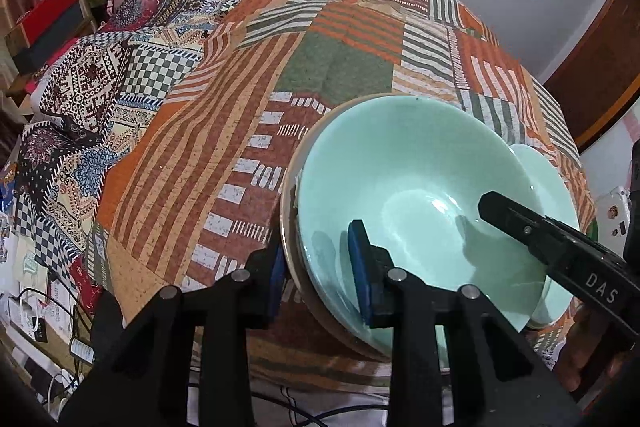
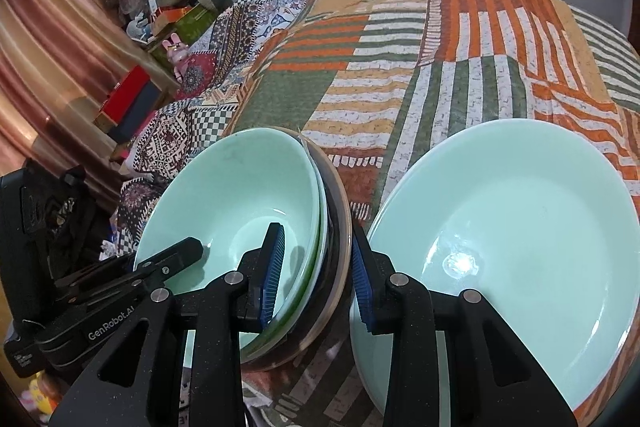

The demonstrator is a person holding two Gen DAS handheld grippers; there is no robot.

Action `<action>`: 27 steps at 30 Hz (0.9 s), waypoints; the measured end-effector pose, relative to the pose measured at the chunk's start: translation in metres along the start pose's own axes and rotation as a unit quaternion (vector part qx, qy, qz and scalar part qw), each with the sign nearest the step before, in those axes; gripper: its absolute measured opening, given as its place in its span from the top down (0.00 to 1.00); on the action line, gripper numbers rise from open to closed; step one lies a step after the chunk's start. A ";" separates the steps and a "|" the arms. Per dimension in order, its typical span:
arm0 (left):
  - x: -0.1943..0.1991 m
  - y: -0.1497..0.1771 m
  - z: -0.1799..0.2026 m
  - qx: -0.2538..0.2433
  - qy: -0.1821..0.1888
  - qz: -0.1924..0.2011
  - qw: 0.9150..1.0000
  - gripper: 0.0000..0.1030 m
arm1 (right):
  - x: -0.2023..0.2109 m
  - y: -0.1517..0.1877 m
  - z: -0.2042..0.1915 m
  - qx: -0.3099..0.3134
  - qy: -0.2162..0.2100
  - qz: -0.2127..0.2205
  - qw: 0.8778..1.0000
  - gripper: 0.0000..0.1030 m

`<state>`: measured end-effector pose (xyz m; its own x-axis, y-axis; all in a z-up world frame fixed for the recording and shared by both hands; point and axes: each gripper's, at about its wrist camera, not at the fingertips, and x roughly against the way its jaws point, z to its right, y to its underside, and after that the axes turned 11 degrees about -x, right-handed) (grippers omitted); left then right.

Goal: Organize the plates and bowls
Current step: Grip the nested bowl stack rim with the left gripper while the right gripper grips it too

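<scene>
Left wrist view: left tongs (image 1: 318, 269) clamped on the near rim of the stacked bowls (image 1: 420, 187), one blue pad inside the top mint bowl, the other outside against the dark outer bowl's rim. Stack sat on the patchwork-covered bed (image 1: 224, 131). Right tongs (image 1: 516, 223) reached into the bowl from the right.

Right wrist view: right tongs (image 2: 318, 277) gripped the stack's right rim (image 2: 338, 227) the same way. A mint plate (image 2: 520, 227) lay just beside the stack, to its right.
</scene>
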<state>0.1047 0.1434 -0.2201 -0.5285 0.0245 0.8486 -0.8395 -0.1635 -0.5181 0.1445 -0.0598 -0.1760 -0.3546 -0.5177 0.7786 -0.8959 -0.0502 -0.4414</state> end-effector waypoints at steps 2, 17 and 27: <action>0.005 -0.001 0.002 -0.003 -0.003 0.005 1.000 0.71 | 0.004 0.000 -0.001 0.003 0.000 0.006 1.000 0.71; 0.058 -0.018 0.031 -0.022 -0.009 0.065 0.998 0.71 | 0.056 -0.004 -0.010 0.021 -0.010 0.074 0.997 0.71; 0.088 -0.026 0.064 -0.051 0.007 0.098 0.994 0.71 | 0.090 -0.003 0.003 0.005 -0.013 0.118 0.993 0.71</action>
<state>0.0879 0.0867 -0.1248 -0.6845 0.0149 0.7288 -0.7280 -0.0659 -0.6824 0.1164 -0.1090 -0.1056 -0.5471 -0.5377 0.6416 -0.7860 0.0663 -0.6147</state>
